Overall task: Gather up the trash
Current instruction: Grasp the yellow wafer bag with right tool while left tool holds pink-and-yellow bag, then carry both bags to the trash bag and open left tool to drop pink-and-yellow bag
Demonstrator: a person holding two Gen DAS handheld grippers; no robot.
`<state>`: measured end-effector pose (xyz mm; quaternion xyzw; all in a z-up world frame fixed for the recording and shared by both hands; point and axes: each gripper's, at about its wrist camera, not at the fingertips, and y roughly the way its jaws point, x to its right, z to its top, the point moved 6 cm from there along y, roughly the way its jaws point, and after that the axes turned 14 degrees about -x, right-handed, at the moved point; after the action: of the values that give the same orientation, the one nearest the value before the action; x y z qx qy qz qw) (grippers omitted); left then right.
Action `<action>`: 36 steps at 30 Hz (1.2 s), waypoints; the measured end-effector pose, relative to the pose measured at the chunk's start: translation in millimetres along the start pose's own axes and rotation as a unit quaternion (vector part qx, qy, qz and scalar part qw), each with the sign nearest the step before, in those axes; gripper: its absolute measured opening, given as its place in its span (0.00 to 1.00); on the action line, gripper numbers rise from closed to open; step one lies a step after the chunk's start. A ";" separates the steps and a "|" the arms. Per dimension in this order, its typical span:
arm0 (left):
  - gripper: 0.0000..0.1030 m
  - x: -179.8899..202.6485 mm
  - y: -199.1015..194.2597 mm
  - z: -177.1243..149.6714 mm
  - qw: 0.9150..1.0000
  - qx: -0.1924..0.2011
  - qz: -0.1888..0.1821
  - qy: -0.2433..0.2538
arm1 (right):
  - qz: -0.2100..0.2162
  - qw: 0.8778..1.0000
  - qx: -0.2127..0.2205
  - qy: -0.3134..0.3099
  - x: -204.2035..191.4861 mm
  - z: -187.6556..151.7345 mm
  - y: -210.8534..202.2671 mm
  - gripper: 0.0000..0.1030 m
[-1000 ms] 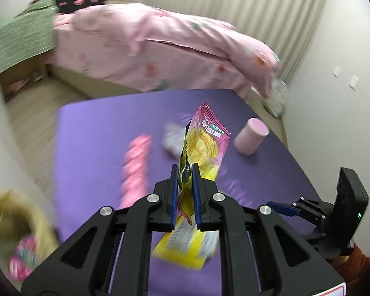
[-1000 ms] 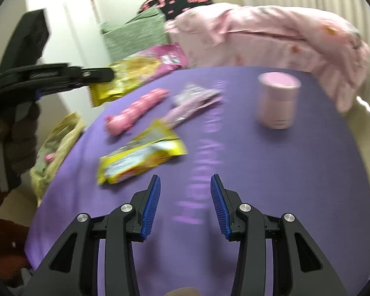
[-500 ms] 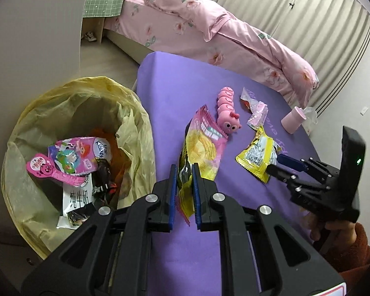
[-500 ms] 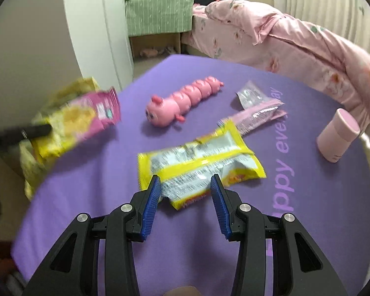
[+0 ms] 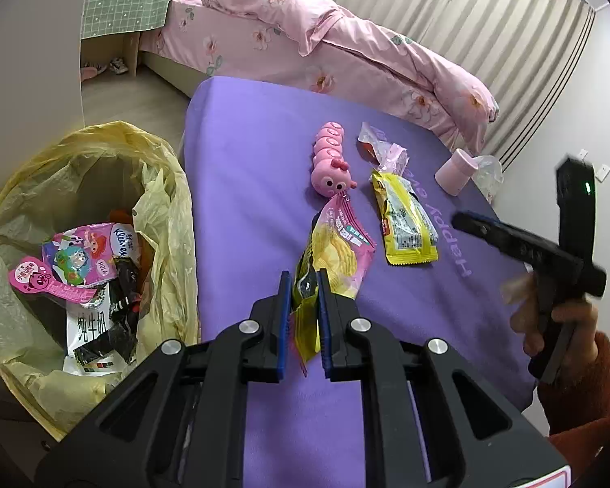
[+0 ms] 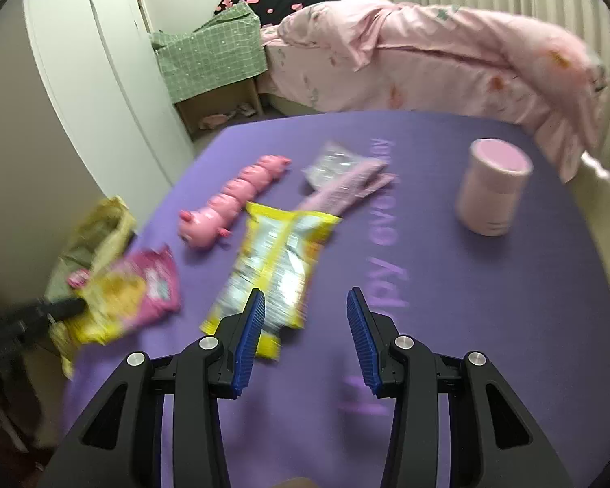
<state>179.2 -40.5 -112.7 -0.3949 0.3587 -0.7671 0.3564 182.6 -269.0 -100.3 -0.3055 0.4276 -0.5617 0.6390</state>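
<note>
The left gripper (image 5: 303, 284) clenches a pink-yellow snack bag (image 5: 339, 252) near the purple table's (image 5: 244, 171) left edge, beside the yellow-lined bin (image 5: 81, 162). The right gripper (image 6: 305, 305) hangs released over a yellow wrapper (image 6: 280, 252); a pink caterpillar toy (image 6: 232, 199) lies just beyond.

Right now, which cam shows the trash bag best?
Left wrist: the trash bag sits open beside the table, wrappers visible inside. Right wrist catches only a blurred yellow edge past the table's left side.
</note>
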 end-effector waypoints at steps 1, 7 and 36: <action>0.10 0.7 0.7 0.7 1.000 -0.001 0.000 0.000 | 0.008 1.000 -0.003 0.002 -4.9 5.4 4.9 0.39; 0.10 3.5 5.0 -3.8 1.000 -0.013 0.000 0.003 | 0.003 0.999 -0.042 0.005 -17.9 24.6 53.5 0.35; 0.06 59.3 4.0 37.5 0.997 0.006 0.010 0.079 | 0.004 0.996 0.093 -0.003 2.0 -10.3 -66.1 0.18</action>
<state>186.8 -101.8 -79.0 -0.3268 0.3849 -0.7946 0.3371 143.3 -282.1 -47.8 -0.2444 0.3728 -0.5957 0.6682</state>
